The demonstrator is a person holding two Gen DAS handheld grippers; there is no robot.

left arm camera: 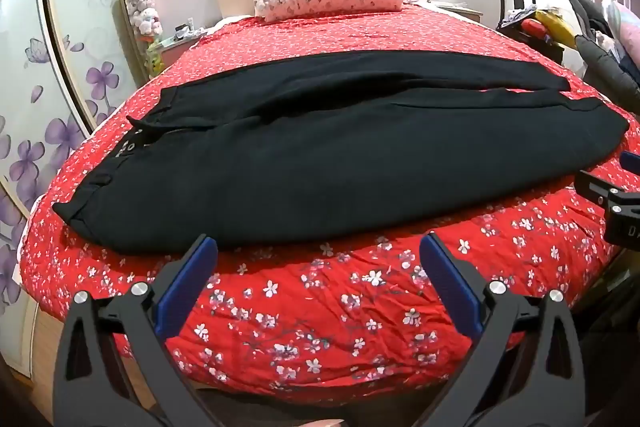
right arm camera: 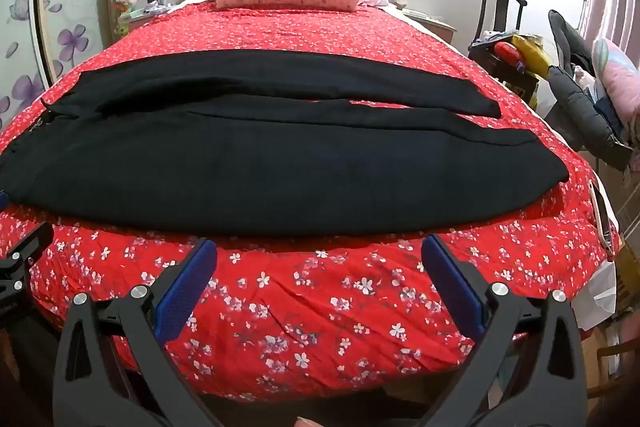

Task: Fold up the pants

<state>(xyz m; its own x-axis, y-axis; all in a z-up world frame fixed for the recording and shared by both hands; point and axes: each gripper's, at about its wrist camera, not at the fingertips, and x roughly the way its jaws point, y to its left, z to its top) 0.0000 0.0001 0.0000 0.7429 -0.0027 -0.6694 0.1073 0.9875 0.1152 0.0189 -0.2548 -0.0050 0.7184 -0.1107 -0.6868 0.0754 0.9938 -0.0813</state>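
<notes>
Ahead, black pants (left arm camera: pixel 320 155) flat on bed, beyond both hand-held grippers (left arm camera: pixel 318 267) (right arm camera: pixel 318 267), wide open, empty.

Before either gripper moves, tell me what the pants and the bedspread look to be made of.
Pants: black, matte, thick-looking cloth, maybe a knit or heavy cotton; no sheen, soft folds, lying flat.
Bedspread: red floral-print woven cloth, probably cotton; fine creases, dull surface, slightly puffy as if padded.
</notes>
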